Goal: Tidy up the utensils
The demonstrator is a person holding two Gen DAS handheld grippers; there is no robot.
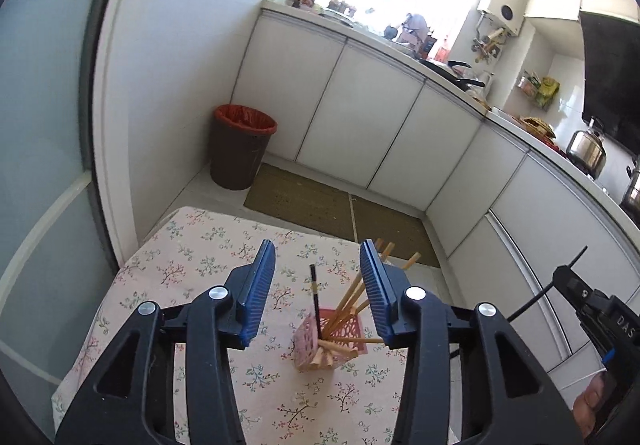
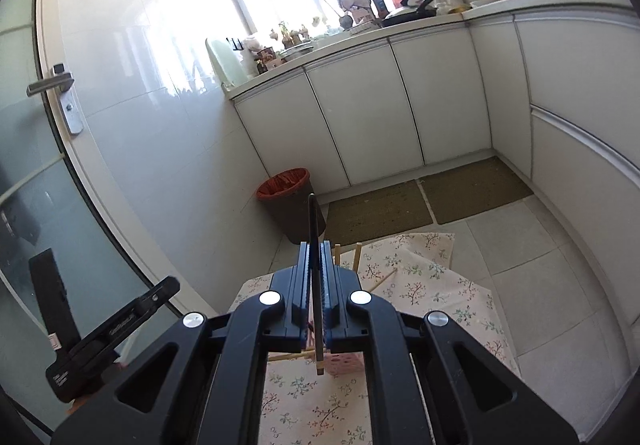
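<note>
Chopsticks [image 1: 352,299] stand fanned out in a pink holder [image 1: 328,345] on the flowered tablecloth [image 1: 192,257], one dark stick [image 1: 315,297] upright among the pale ones. Seen from the left wrist, the left gripper [image 1: 318,285] is parted above the holder with nothing between its blue pads. From the right wrist, the right gripper [image 2: 316,277] is clamped on a dark chopstick [image 2: 314,229] pointing up past its tips; the holder below is mostly hidden, probably just beneath.

Pink lattice holder [image 1: 329,341], tan chopsticks [image 1: 352,295], one black chopstick [image 1: 315,295], cream floral tablecloth [image 1: 192,261] — blue-padded fingers [image 1: 260,285], red-lined brown bin [image 1: 240,149].
</note>
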